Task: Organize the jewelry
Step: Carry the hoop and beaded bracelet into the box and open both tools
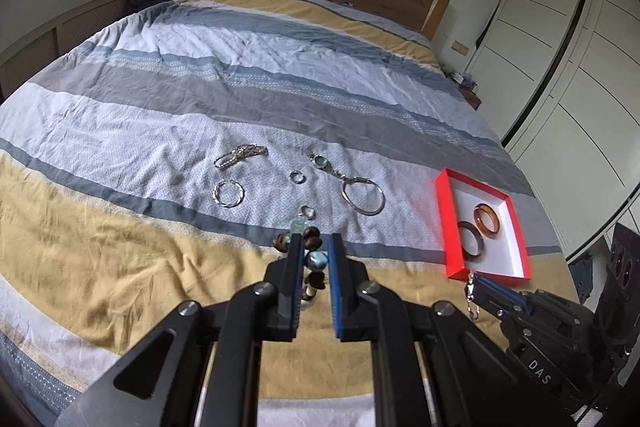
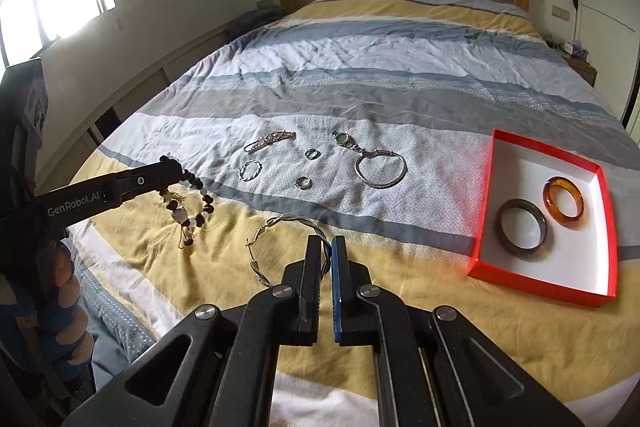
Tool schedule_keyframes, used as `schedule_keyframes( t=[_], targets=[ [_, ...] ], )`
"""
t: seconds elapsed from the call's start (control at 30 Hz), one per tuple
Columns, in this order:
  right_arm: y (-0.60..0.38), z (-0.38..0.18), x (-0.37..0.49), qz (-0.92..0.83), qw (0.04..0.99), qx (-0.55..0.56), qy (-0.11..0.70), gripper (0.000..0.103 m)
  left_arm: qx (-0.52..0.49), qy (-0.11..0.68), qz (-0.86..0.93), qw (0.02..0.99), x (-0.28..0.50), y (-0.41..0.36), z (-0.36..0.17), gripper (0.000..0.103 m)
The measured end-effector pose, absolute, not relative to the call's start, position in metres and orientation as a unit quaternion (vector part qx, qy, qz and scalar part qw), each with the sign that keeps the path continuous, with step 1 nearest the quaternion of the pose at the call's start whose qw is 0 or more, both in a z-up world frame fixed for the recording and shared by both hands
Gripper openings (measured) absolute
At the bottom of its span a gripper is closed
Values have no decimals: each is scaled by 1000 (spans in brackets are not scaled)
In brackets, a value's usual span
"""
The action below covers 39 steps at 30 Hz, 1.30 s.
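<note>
Left tool point(image 1: 316, 247): I am holding it angled downward, jaws clamping. Right tool point(image 2: 328, 251): I am holding it angled downward, jaws clamping.

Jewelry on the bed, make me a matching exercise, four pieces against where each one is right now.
Pieces:
1. beaded bracelet
2. twisted hoop
3. amber bangle
4. watch

Places:
A. inside the red box
B. lying loose on the bedspread
C. held in the left gripper
D. held in the right gripper

Pairs: 1-C, 2-D, 3-A, 4-B
</note>
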State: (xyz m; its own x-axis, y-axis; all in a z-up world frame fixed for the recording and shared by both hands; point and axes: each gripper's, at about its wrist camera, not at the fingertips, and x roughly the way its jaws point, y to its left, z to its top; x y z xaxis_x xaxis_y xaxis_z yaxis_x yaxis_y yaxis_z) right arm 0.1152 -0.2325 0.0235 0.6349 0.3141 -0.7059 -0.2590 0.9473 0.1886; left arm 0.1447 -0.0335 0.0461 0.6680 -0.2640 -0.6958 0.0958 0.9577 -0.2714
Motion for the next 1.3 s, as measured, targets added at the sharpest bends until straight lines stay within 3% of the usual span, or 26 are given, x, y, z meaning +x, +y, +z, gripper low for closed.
schedule_keyframes(
  t=[0.37, 0.7, 1.0, 1.3],
  targets=[
    [-322, 31, 79, 94, 916, 50, 387, 5, -62, 391, -184, 900, 130, -130, 72, 11],
    [-426, 20, 126, 27, 914, 44, 403, 5, -22, 401, -262, 877, 193, -247, 71, 11],
    [-474, -31, 206, 24, 897, 20, 442, 5, 1, 426, -278, 861, 285, -329, 21, 11],
    [-472, -74, 228, 45, 876, -42, 479, 5, 1, 464, -261, 846, 338, -351, -40, 11]
  ],
)
